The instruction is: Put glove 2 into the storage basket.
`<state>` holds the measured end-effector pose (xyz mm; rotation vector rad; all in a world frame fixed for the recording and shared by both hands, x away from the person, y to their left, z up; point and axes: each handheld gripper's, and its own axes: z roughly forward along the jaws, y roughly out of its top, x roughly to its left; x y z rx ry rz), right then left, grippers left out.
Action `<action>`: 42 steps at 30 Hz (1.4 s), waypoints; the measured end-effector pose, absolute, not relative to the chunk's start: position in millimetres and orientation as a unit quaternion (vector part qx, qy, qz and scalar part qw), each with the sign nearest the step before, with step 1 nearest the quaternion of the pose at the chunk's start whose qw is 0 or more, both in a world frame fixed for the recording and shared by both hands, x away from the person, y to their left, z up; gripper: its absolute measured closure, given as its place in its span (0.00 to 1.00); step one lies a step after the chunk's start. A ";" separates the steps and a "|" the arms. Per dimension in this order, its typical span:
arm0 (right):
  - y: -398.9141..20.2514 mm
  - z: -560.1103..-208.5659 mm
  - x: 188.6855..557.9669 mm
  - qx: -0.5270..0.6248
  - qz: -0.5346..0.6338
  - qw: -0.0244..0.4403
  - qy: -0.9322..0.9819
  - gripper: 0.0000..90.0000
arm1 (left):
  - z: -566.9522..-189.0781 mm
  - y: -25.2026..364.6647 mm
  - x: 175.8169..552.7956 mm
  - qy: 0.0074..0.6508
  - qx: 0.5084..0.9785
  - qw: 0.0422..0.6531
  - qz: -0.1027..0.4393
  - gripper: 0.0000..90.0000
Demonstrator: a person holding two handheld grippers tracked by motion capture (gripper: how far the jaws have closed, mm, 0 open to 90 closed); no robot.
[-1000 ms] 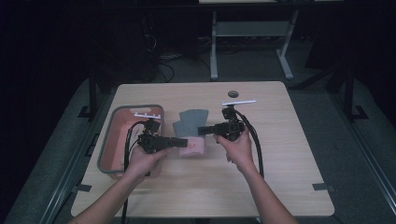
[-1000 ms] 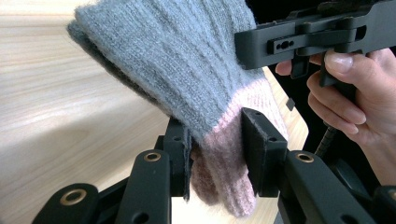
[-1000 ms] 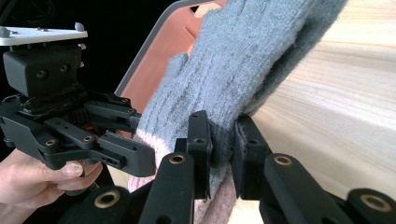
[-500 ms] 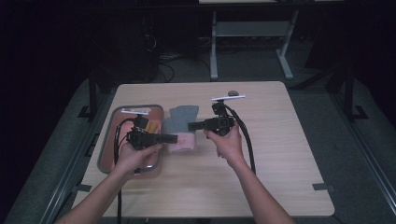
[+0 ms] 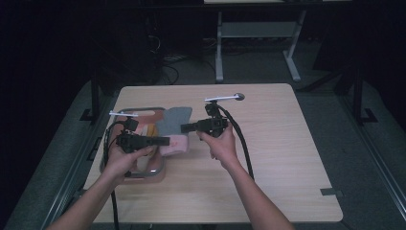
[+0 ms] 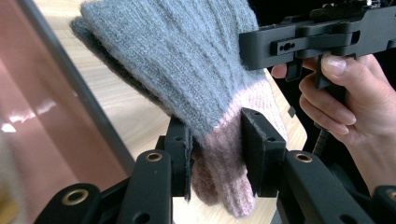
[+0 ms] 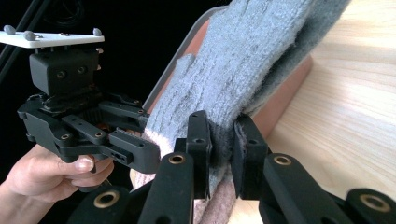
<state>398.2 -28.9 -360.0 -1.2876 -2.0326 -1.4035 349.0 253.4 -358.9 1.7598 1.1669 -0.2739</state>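
Both hands have moved toward the left edge of the worktop [image 5: 268,191] in the last second, and the knitted sock [image 5: 173,125] has travelled with them. One second ago it was held nearer the middle; now it hangs half over the inner rim of the tray [image 5: 143,174] that lies at the left side. I judge that the sock is being carried to the tray and is almost there, so what remains is probably to lower it and let it go.

The left tool [image 6: 215,156] pinches the pink end of the sock between its jaws. The right tool [image 7: 222,140] is pressed on the grey part, and the cloth bunches up between its pads. In the high view, the left tool [image 5: 163,141] and the right tool [image 5: 187,127] point at each other, with the sock stretched between them just above the surface.

The sock is thick and soft, with ribbed grey wool for most of its length and a pale pink toe. It sags a little and folds easily. The tray looks reddish-brown inside with a grey metal rim.
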 end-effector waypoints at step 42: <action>46.4 -363.7 416.0 -0.429 -0.497 0.218 -0.722 0.87 | -355.6 326.2 344.7 0.520 0.703 0.474 -0.102 0.74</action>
